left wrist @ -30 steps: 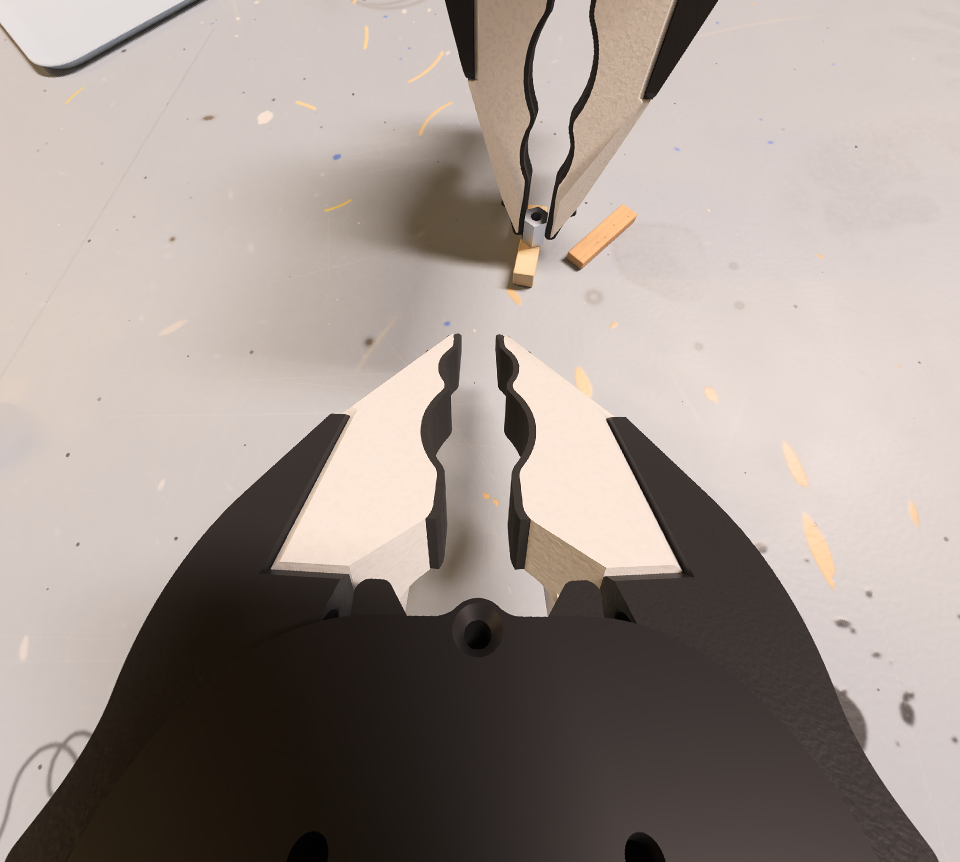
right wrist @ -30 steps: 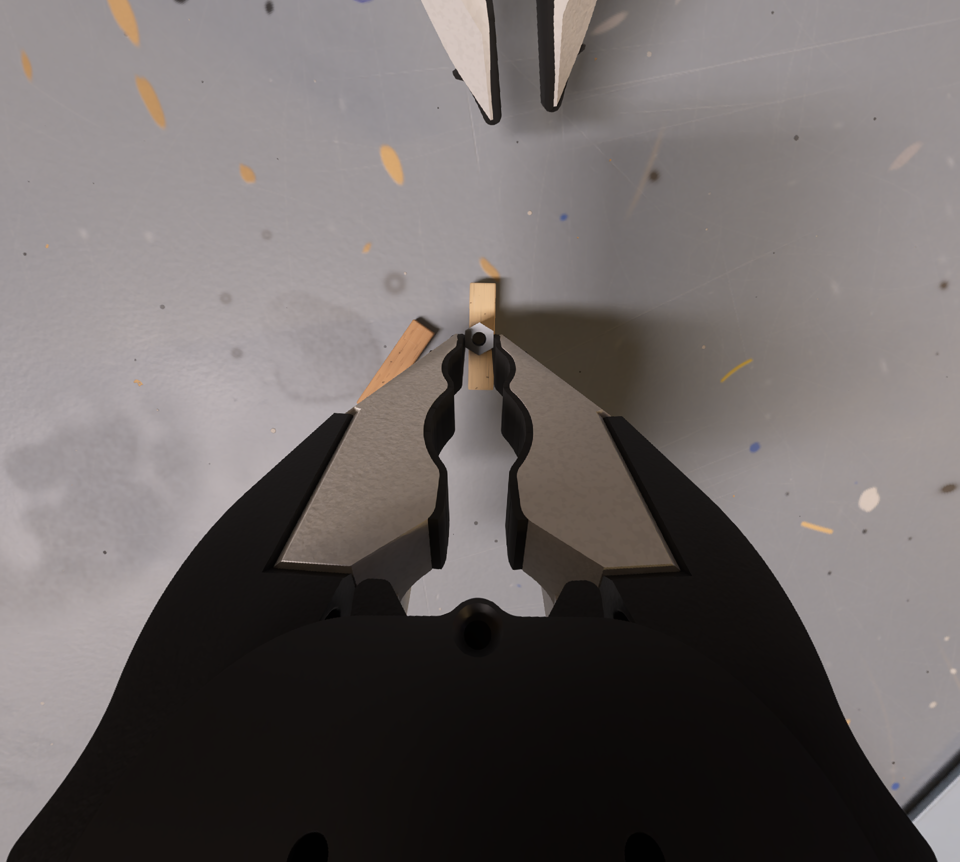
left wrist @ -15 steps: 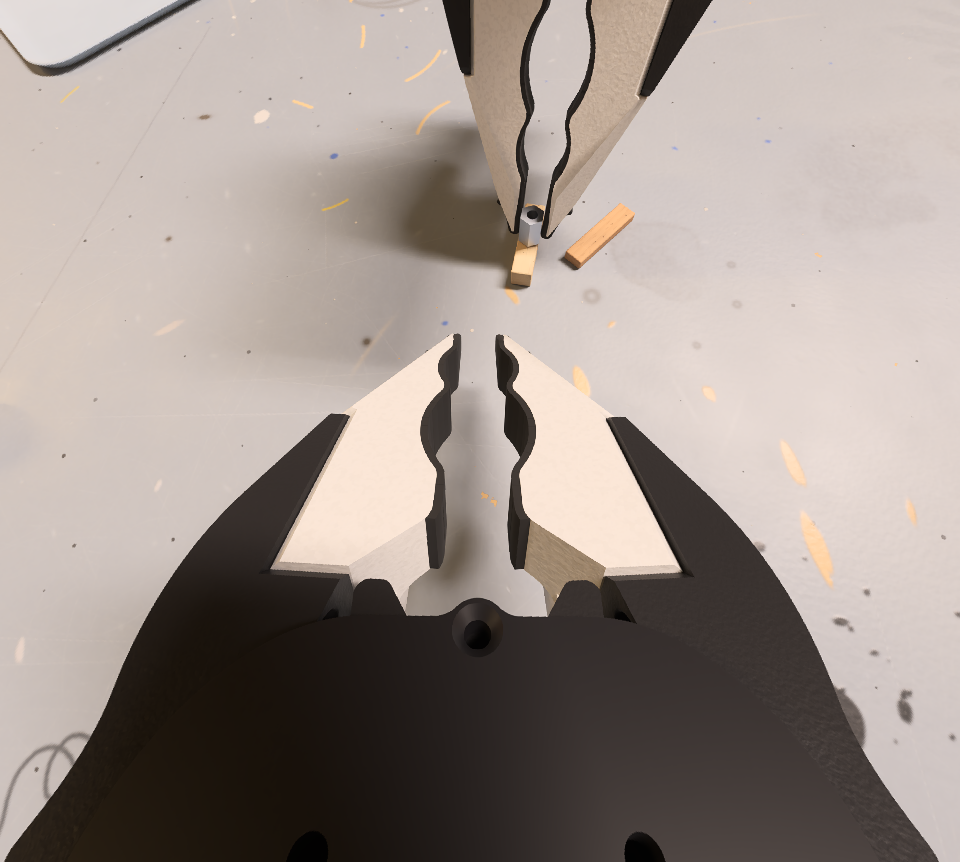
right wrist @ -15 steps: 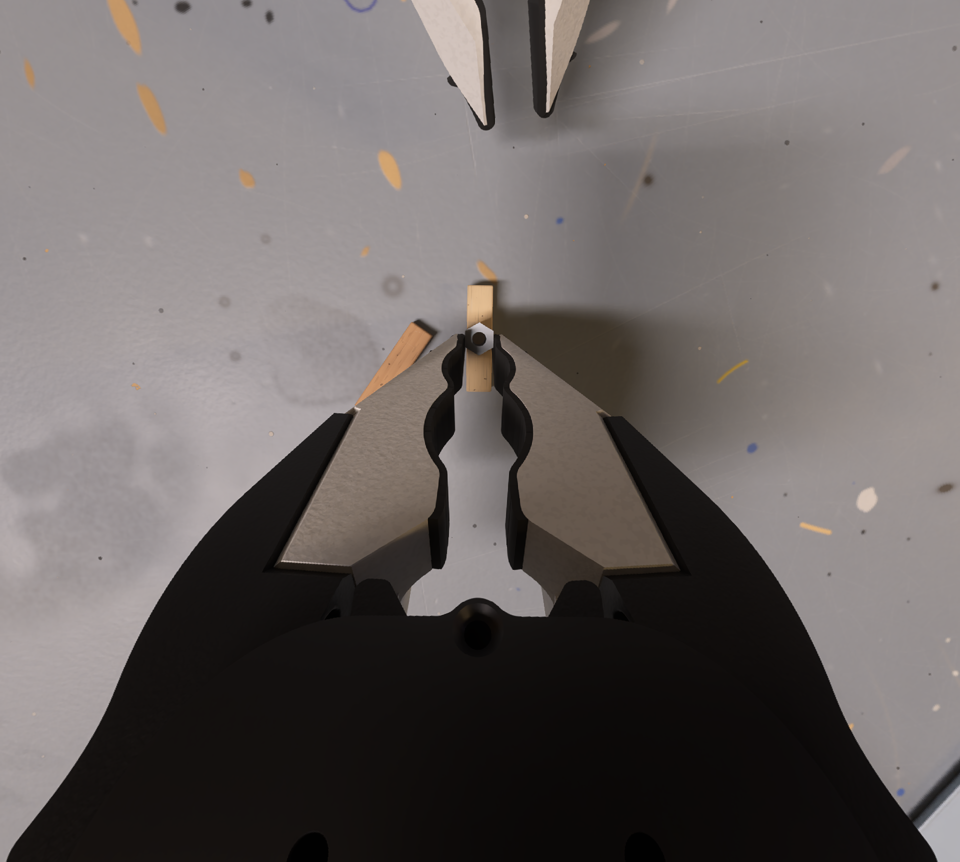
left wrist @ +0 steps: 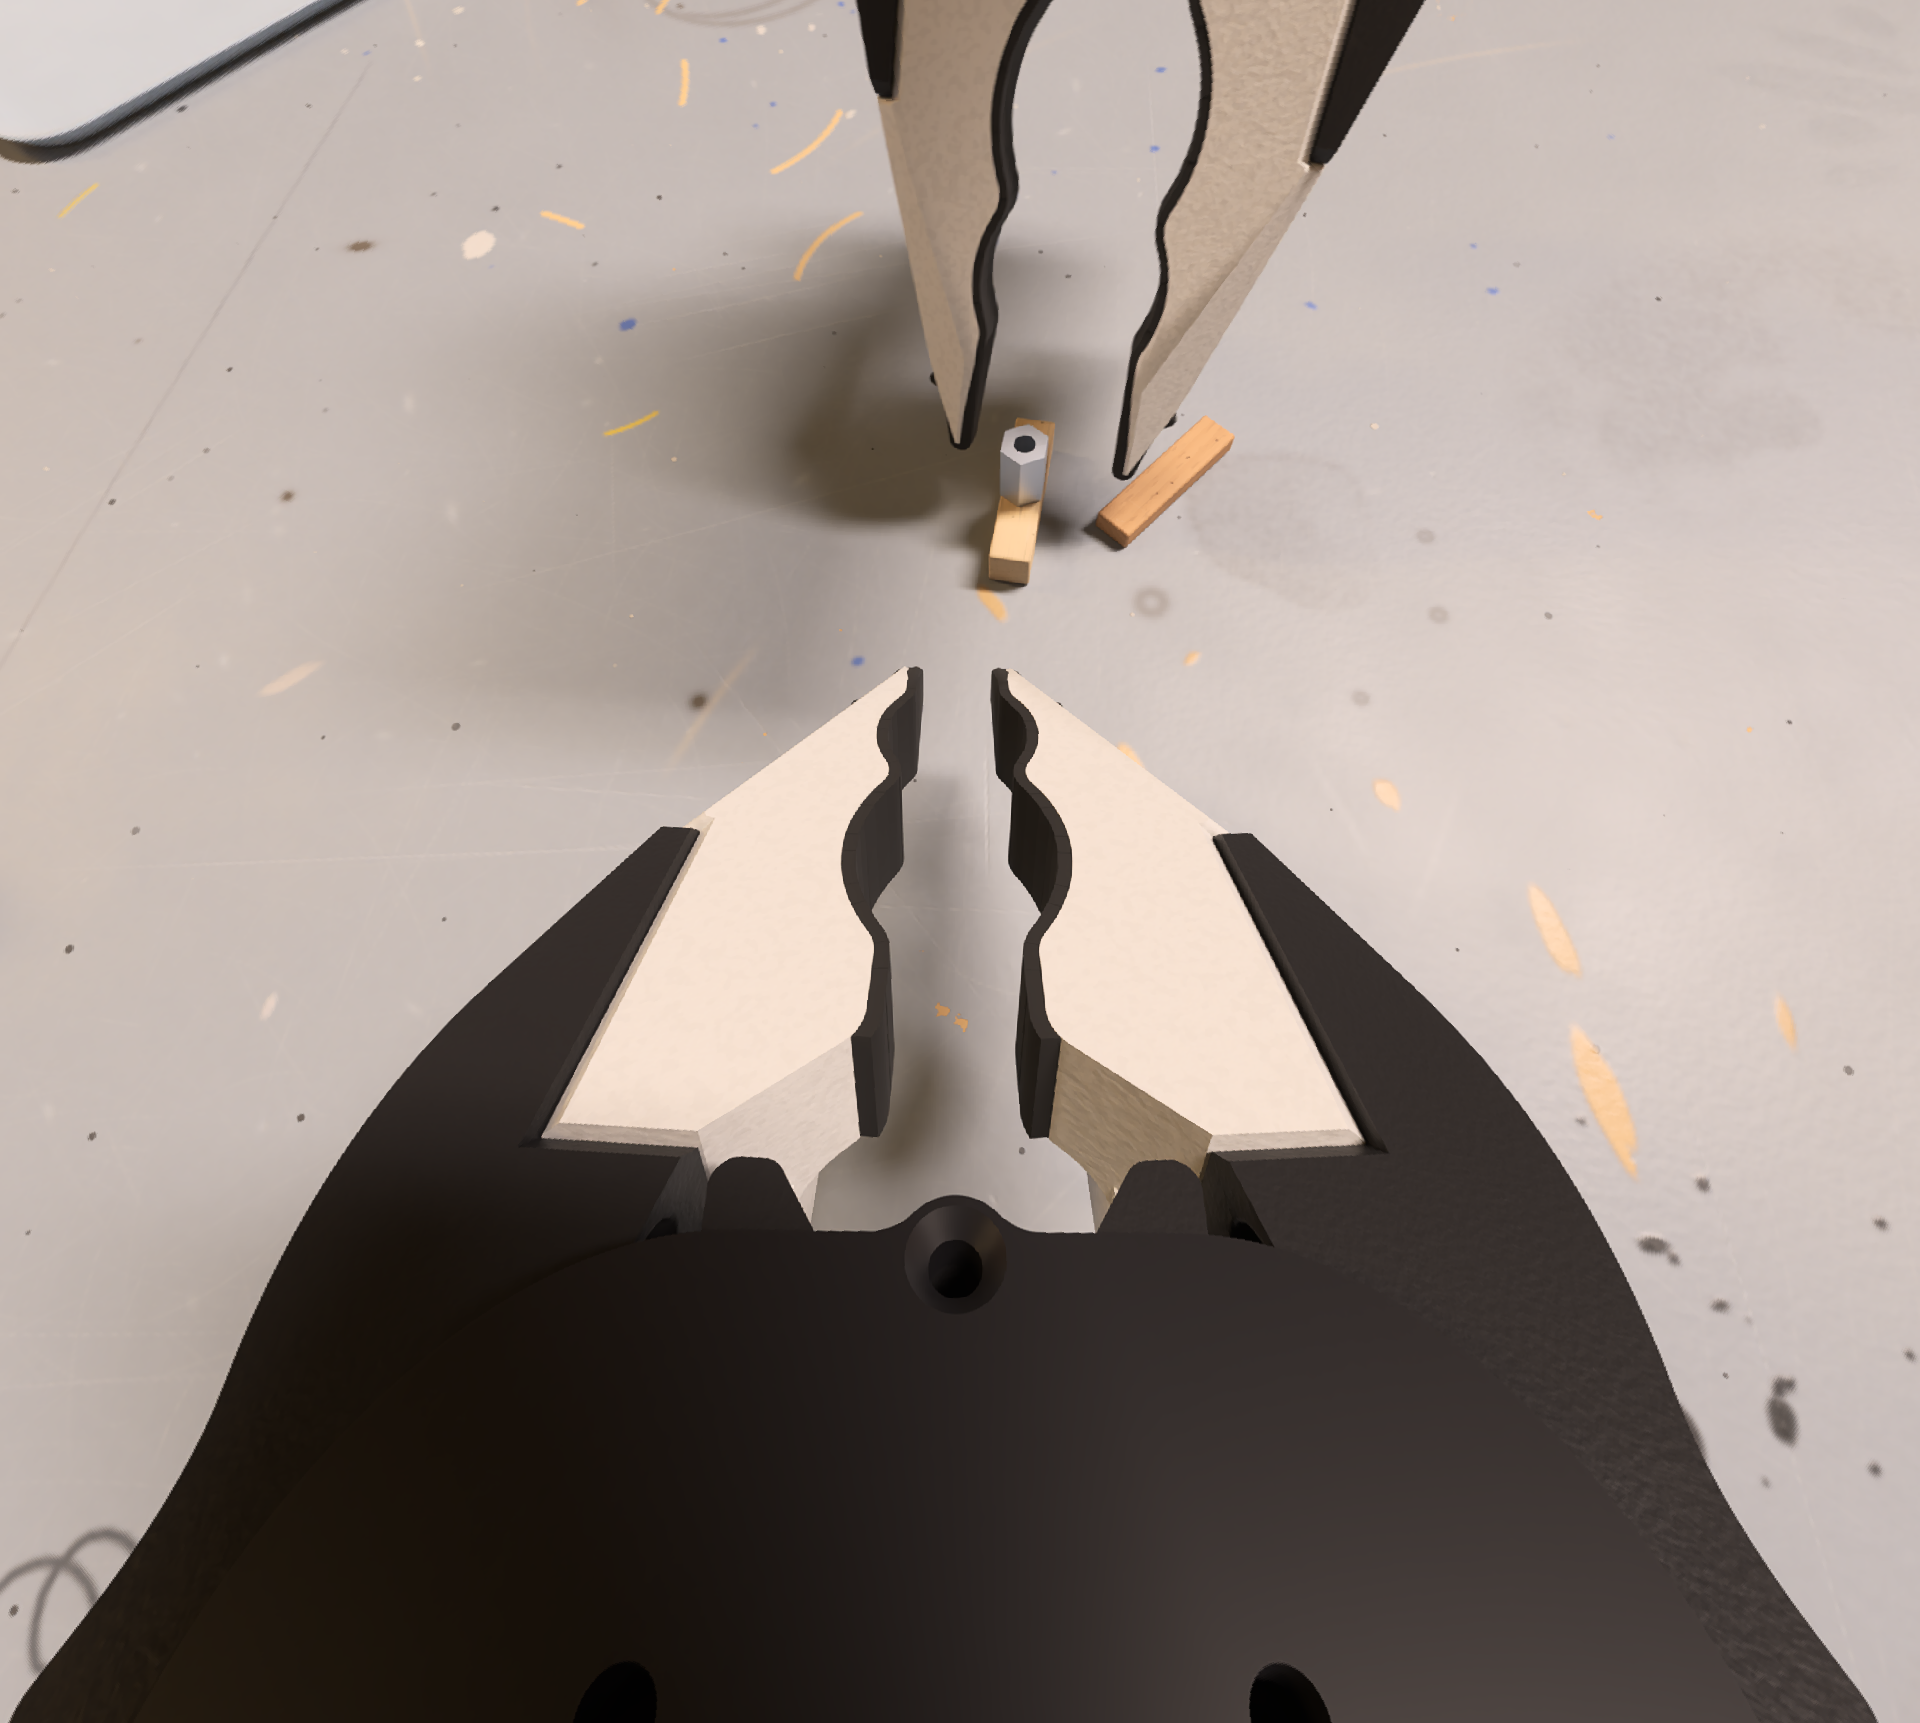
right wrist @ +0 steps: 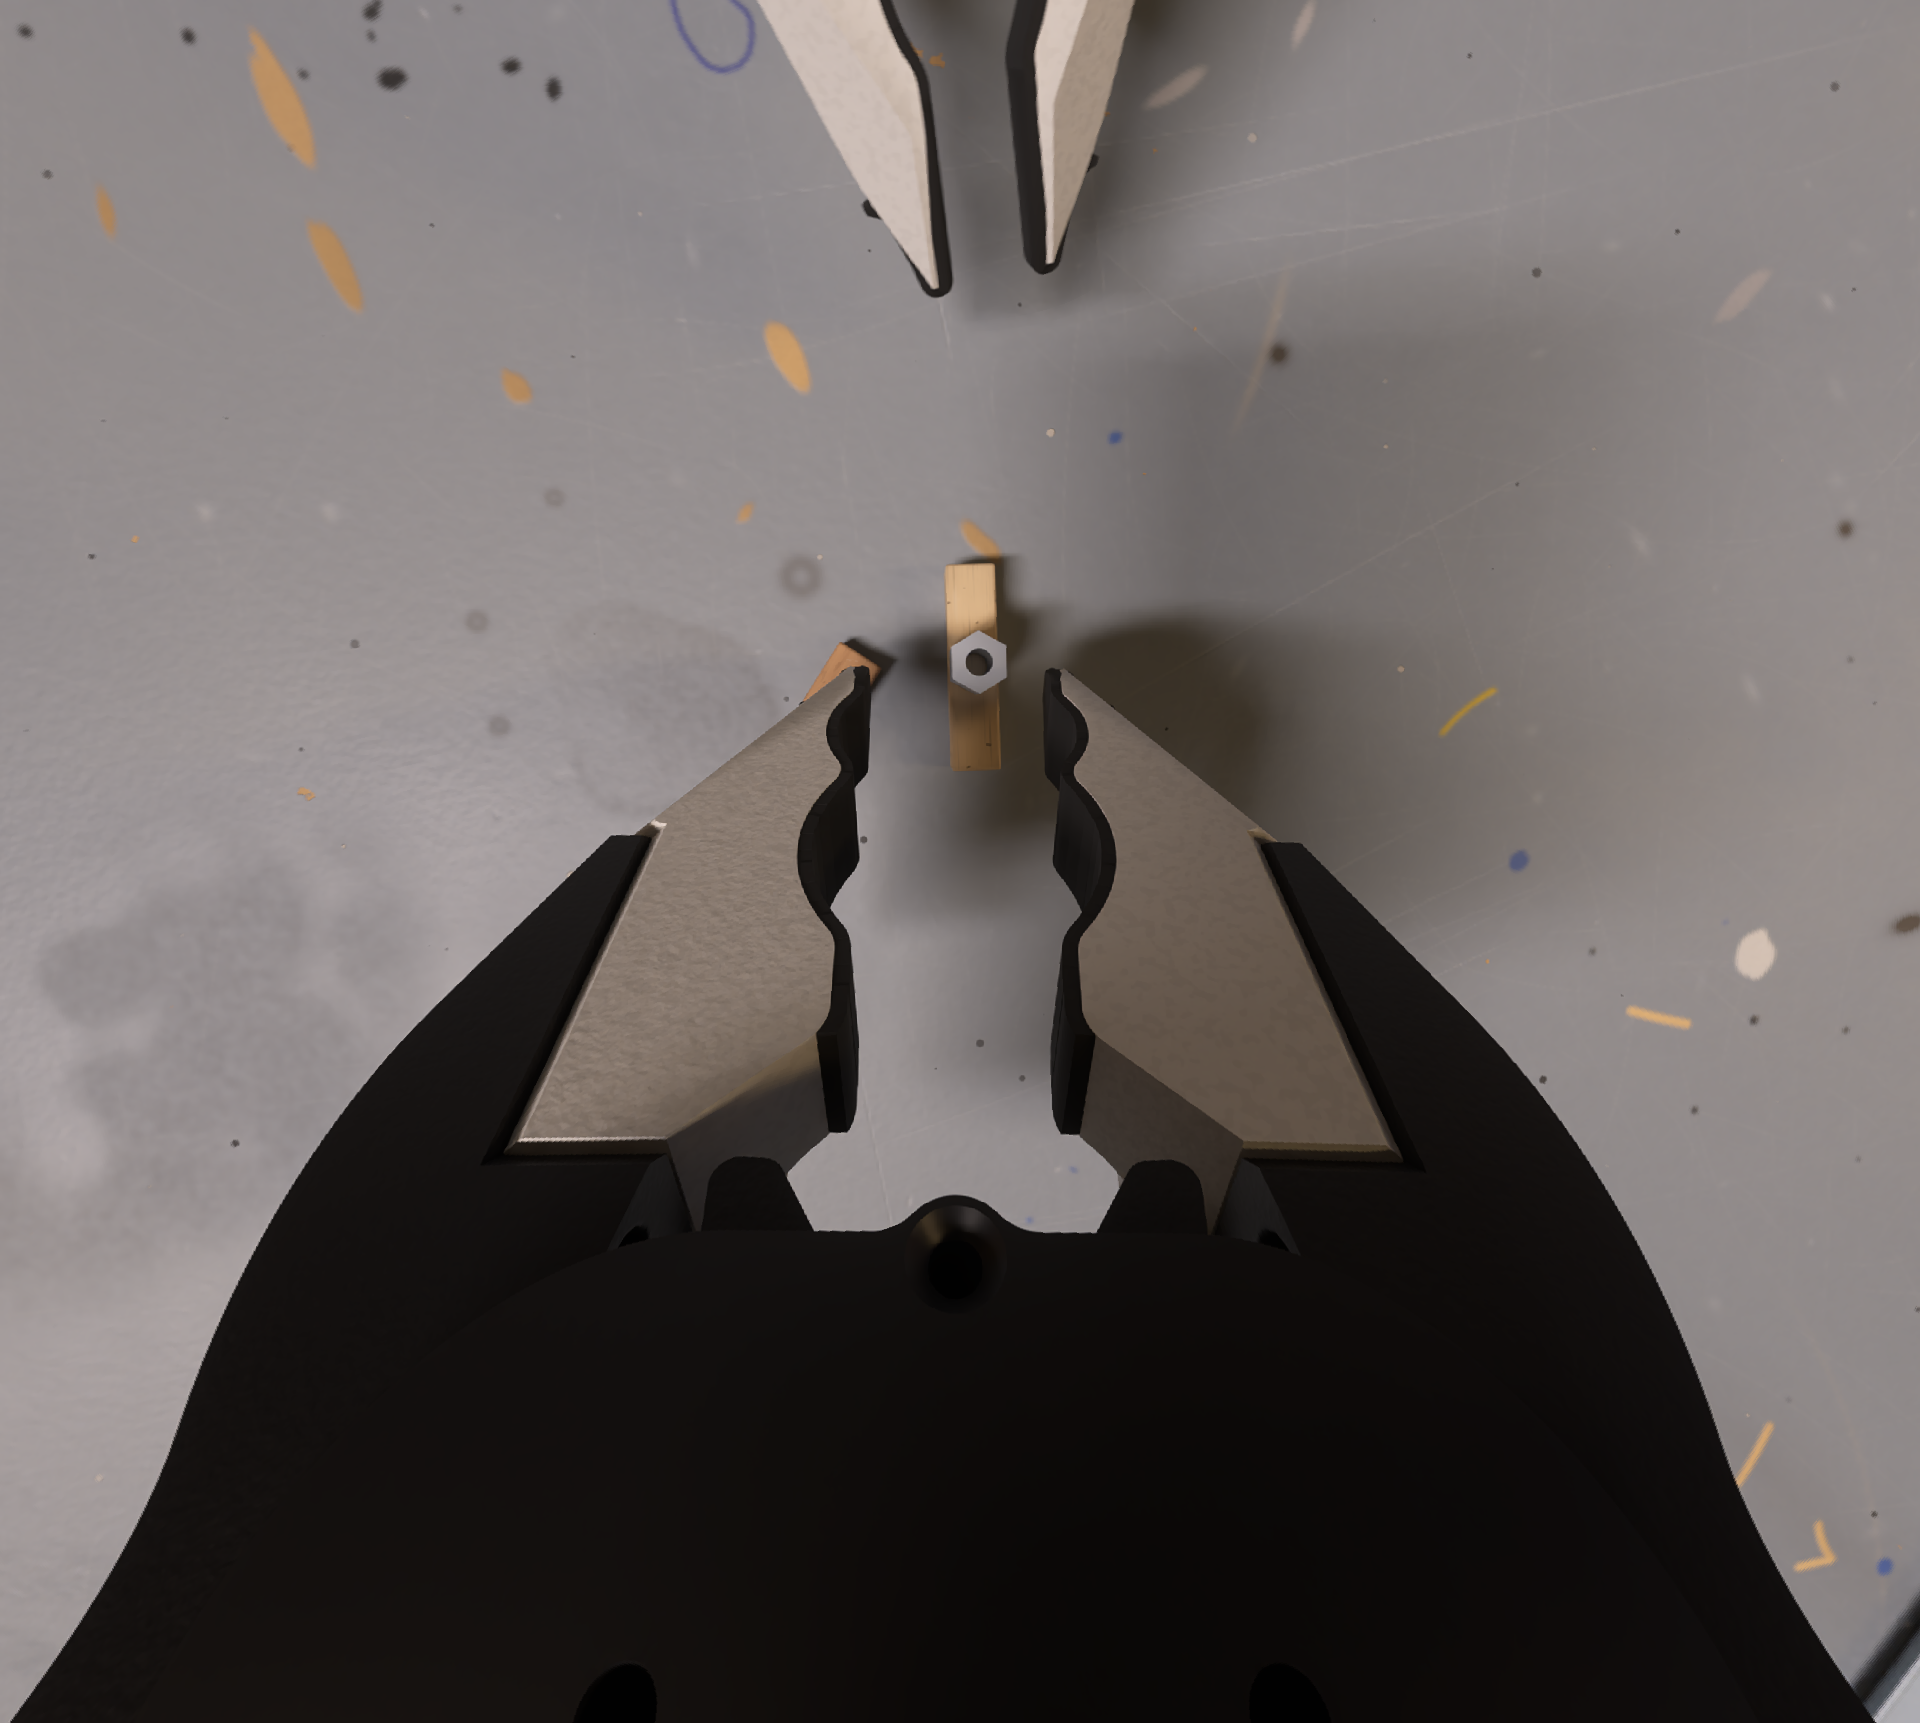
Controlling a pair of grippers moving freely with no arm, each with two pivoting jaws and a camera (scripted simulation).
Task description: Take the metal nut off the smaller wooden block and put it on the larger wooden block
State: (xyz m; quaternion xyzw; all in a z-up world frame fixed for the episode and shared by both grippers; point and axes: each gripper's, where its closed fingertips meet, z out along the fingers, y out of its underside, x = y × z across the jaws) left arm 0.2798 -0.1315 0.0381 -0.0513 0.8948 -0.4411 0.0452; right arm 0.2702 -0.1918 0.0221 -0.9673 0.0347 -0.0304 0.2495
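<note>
Partly hidden larger block (right wrist: 844, 667); right claw (right wrist: 956, 684) released, nut (right wrist: 978, 661) free.

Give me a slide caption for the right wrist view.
Open right gripper straddles the metal nut on a wooden block.

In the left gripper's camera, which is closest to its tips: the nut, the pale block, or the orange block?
1. Pale block, just ahead, with its near end closest.
2. Nut, standing on that block, farther along.
3. Orange block, ahead to the right, about level with the nut; hard to call.
</note>
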